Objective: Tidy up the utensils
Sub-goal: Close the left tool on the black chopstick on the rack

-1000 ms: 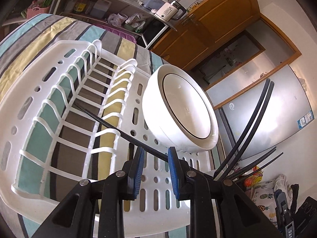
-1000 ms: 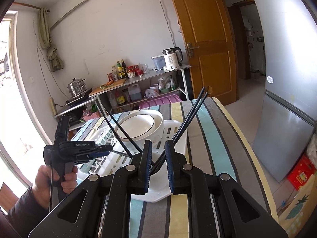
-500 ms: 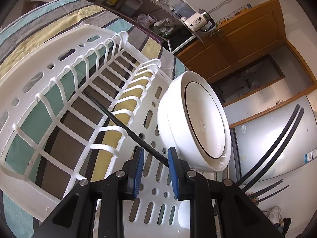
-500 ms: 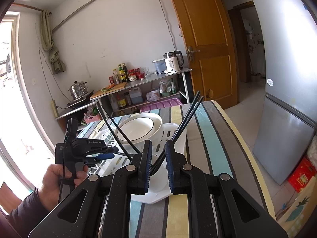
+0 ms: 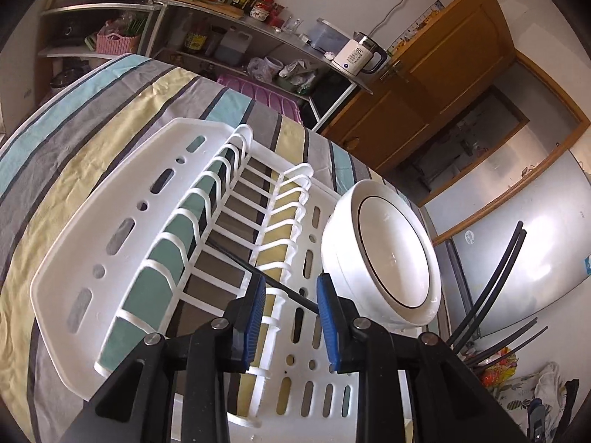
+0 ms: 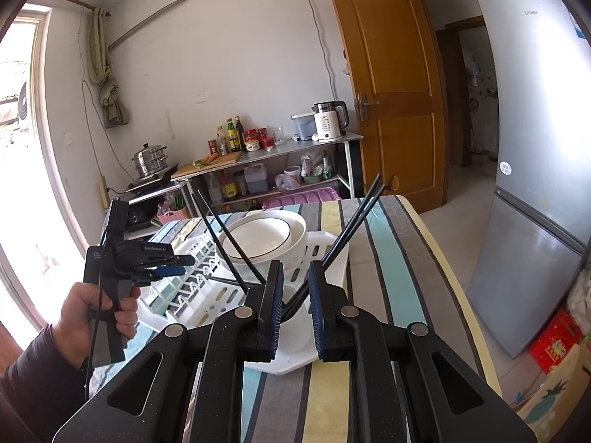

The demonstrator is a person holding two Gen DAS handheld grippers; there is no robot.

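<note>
Left hand-held gripper (image 5: 290,295) hangs over the white dish rack (image 5: 122,229) on the striped desk (image 5: 74,140). Its blue pads are apart and have just been opening. One black chopstick (image 5: 236,260) lies across the rack's ribs and runs between the pads up to the right one; whether it is gripped, cannot tell. It looks loose.

White bowl (image 5: 384,254) with a thin dark ring stands on its edge in the rack, just right of the left gripper, mouth facing right. More black chopsticks (image 5: 495,284) stick up at the rack's near right corner, leaning and fanned out.

From the right wrist view: right hand-held gripper (image 6: 295,299) is over the rack's near end, pads a little apart, nothing clamped. The bundle of chopsticks (image 6: 354,221) stands in a white cup (image 6: 299,326) at the rack's corner, seen through the gap between the pads; touching or not, cannot tell. Two more chopsticks (image 6: 229,243) lean left in front of the bowl (image 6: 269,236). A hand (image 6: 96,310) in a dark sleeve holds the left gripper (image 6: 177,264) at the left, above the rack (image 6: 199,295).

Behind the desk: metal shelf (image 6: 266,155) with bottles, kettle (image 6: 328,122), steamer pot (image 6: 149,158). Wooden door (image 6: 388,85) and silver fridge (image 6: 539,147) to the right.
</note>
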